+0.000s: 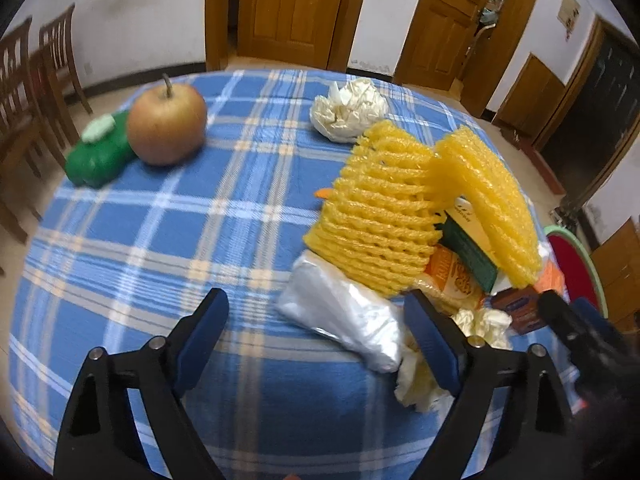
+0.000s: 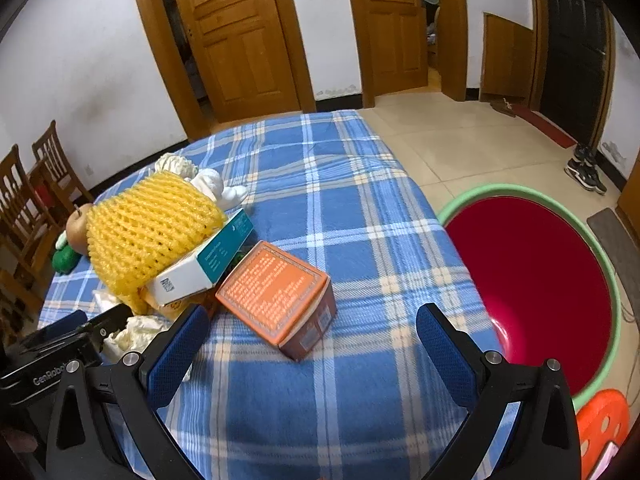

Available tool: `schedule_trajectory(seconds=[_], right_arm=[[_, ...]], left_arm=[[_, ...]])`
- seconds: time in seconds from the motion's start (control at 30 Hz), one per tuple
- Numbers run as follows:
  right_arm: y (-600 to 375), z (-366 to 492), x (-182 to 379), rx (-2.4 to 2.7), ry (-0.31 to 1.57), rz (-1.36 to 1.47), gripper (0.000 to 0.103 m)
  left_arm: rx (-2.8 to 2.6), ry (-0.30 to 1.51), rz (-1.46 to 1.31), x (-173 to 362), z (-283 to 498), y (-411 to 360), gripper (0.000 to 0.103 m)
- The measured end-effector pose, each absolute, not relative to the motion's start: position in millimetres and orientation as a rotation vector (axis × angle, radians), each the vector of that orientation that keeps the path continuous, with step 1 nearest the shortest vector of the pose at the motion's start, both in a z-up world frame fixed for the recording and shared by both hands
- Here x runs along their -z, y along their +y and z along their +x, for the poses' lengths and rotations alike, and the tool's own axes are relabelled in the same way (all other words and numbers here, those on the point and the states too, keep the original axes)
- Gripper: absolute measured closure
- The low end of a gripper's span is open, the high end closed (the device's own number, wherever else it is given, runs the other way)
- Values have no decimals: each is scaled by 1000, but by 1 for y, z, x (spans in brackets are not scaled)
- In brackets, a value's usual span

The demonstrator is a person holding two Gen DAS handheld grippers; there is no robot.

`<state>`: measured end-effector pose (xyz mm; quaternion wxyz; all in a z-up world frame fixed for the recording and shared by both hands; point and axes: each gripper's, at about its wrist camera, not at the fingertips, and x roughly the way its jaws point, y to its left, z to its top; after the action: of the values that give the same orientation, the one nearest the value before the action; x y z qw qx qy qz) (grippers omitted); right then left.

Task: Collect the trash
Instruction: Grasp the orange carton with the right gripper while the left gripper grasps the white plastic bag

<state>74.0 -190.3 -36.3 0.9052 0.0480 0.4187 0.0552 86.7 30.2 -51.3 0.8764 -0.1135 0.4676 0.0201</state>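
Note:
A heap of trash lies on the blue checked tablecloth (image 1: 160,240): a yellow foam net (image 1: 384,216), a clear plastic bag (image 1: 344,316), a teal-and-white box (image 2: 208,260), an orange box (image 2: 276,292) and crumpled paper (image 1: 484,320). My left gripper (image 1: 316,332) is open low over the cloth, with the plastic bag lying against its right finger and nothing pinched. My right gripper (image 2: 312,320) is open too, and the orange box's near corner sits just ahead between its fingertips. Farther back rests a crumpled white tissue (image 1: 348,110).
A red basin with a green rim (image 2: 500,190) stands on the floor beyond the table's right edge. An apple (image 1: 166,124) and a green toy (image 1: 98,152) sit at the far left. Wooden chairs (image 1: 36,80) stand left, with doors behind.

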Motion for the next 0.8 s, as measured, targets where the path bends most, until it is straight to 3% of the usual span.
schedule_trajectory(seconds=[0.13, 0.27, 0.47, 0.53, 0.8], right_arm=[[-187, 82, 43, -134, 884, 92, 0], [-188, 85, 49, -143, 896, 105, 3], [-195, 84, 57, -147, 908, 148, 29], [-198, 83, 58, -144, 903, 153, 41], [-207, 71, 54, -134, 883, 200, 41]], left_arm=[[-15, 997, -286, 57, 86, 27, 19], [20, 980, -302, 56, 80, 26, 39], [63, 970, -335, 53, 70, 29, 60], [61, 966, -328, 51, 68, 30, 62], [48, 939, -302, 41, 42, 39, 63]])
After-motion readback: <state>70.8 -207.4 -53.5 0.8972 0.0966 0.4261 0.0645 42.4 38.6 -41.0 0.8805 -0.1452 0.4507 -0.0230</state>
